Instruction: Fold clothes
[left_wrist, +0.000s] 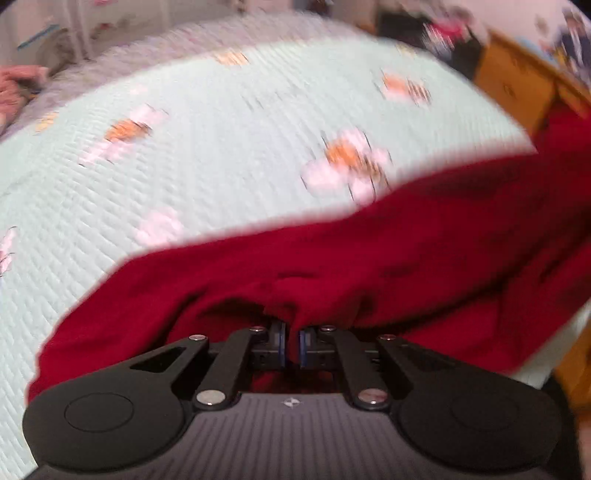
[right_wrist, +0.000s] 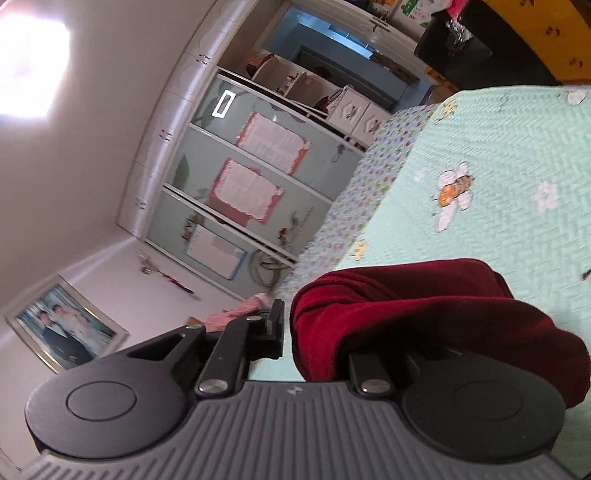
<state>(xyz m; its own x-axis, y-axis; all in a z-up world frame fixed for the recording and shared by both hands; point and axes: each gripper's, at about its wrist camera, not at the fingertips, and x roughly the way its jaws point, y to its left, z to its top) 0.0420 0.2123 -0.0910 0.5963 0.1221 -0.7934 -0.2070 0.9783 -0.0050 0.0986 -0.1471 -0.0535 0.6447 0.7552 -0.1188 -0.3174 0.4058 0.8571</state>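
The left wrist camera sits just behind the left gripper (left_wrist: 291, 343) and looks forward and down, close over the mint quilt (left_wrist: 221, 155), with the red garment (left_wrist: 406, 251) filling the near ground; this view is blurred. The right wrist camera is rolled steeply sideways behind the right gripper (right_wrist: 314, 332), facing along the bed toward the far wardrobe (right_wrist: 258, 177). Both views share the quilt and the red garment.

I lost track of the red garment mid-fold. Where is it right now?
The red garment hangs over the pale green bedspread, pinched in the left gripper; in the right wrist view it drapes over the right gripper.
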